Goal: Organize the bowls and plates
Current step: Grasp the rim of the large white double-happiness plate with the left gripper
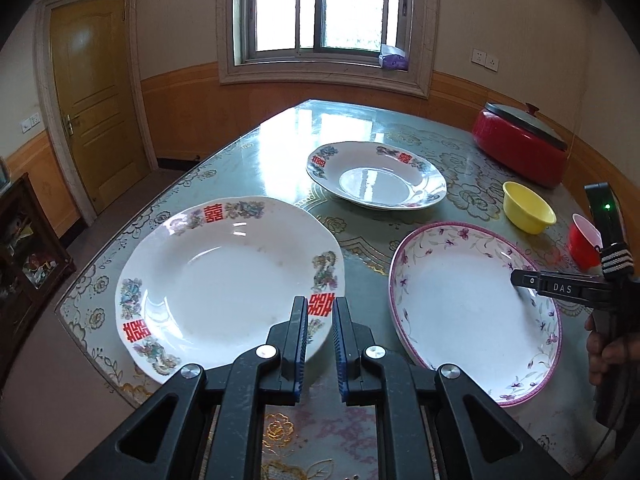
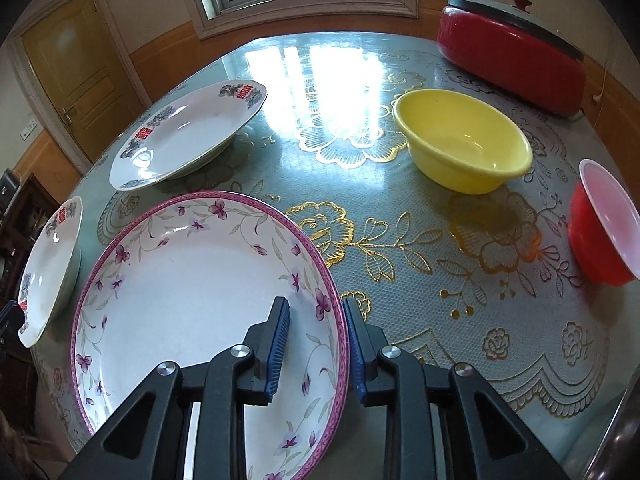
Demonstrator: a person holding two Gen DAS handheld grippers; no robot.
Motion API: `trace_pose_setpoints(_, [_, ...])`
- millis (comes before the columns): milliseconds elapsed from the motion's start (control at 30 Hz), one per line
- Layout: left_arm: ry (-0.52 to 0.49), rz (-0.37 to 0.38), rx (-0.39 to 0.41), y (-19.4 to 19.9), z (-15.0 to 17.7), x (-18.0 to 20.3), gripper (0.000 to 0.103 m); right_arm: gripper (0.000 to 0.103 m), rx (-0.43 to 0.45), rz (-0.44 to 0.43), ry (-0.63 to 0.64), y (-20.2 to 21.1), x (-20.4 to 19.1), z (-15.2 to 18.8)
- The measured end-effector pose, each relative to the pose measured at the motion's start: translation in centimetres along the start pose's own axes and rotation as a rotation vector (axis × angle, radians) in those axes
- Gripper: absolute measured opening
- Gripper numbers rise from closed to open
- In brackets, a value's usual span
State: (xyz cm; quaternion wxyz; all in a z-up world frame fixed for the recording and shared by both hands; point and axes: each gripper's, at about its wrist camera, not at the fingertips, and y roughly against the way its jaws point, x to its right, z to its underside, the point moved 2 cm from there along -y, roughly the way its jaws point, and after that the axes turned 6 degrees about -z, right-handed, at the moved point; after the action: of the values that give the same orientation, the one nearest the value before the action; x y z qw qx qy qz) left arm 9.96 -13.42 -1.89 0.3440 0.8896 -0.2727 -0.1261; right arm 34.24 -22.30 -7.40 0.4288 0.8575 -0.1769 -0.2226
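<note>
Your left gripper [image 1: 320, 322] has its jaws clenched on the near rim of the red-character plate [image 1: 228, 284], blue pads pinching the rim right by a red double-happiness mark. The plate sits tilted, its far edge out ahead and left of the jaws; whether the far edge touches the table [image 1: 280, 136] you can't tell.

Your right gripper [image 2: 316, 344] straddles the right-hand rim of the purple floral plate [image 2: 192, 296], one pad inside the dish, the other outside the pink edge. Gap to the rim on the inner side is visible, so whether the pads actually press you cannot tell from this view. From the left wrist view, one black finger [image 1: 528, 280] of that gripper lies inside the floral plate, with your hand [image 1: 604, 352] behind it.

Outward from the left jaws: a second red-character plate [image 1: 376, 176] sits ahead and right, flat on the table. Outward from the right jaws: the yellow bowl [image 2: 464, 144] is ahead and right, upright, well apart from the floral plate; the red bowl [image 2: 604, 228] is further right, tilted, white inside. A lidded red cooker [image 2: 512, 56] is beyond the yellow bowl at the far table edge. Table has a green lace cloth with gold flowers. Window [image 1: 324, 4] and wooden door [image 1: 96, 100] behind.
</note>
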Motion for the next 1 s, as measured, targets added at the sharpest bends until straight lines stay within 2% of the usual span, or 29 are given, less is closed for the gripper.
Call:
trace_pose_setpoints(67, [0.007, 0.001, -0.001, -0.1, -0.1, -0.7, 0.013, 0.027, -0.001, 0.036, 0.028, -0.1, -0.5, -0.1])
trace_pose_setpoints(200, [0.035, -0.002, 0.002, -0.1, -0.4, -2.4, 0.014, 0.033, -0.004, 0.107, 0.064, -0.5, -1.6, -0.3])
trace_pose_setpoints(300, [0.056, -0.003, -0.010, -0.4, -0.4, -3.7, 0.021, 0.035, -0.010, 0.132, 0.051, -0.7, -1.8, -0.8])
trace_pose_setpoints(400, [0.077, -0.009, -0.018, -0.7, -0.5, -5.3, 0.029, 0.035, 0.050, 0.204, 0.058, 0.4, -2.5, -1.3])
trace_pose_setpoints(500, [0.090, -0.020, -0.015, -0.8, -0.6, -6.6, 0.029, 0.039, 0.125, 0.199, 0.079, 1.9, -4.0, -2.2])
trace_pose_setpoints(600, [0.090, -0.026, -0.014, -1.1, -0.8, -7.7, 0.030, 0.041, 0.164, 0.076, 0.115, 2.6, -6.8, -2.9])
trace_pose_setpoints(667, [0.095, -0.024, -0.014, -1.3, -0.9, -8.6, 0.036, 0.041, 0.158, -0.085, 0.138, 2.7, -8.9, -3.1])
trace_pose_setpoints(733, [0.106, -0.018, -0.014, -1.5, -1.0, -9.7, 0.037, 0.042, 0.117, -0.259, 0.165, 2.1, -11.4, -3.3])
trace_pose_setpoints(800, [0.115, -0.011, -0.016, -1.7, -1.1, -10.8, 0.037, 0.042, 0.075, -0.375, 0.185, 1.2, -13.7, -3.5])
trace_pose_setpoints(867, [0.119, -0.014, -0.014, -2.0, -1.2, -11.8, 0.037, 0.042, 0.040, -0.434, 0.196, -0.1, -15.7, -3.8])
trace_pose_setpoints(1000, [0.143, -0.015, -0.029, -2.9, -1.2, -14.4, 0.037, 0.042, -0.005, -0.418, 0.206, -2.9, -18.1, -4.6])
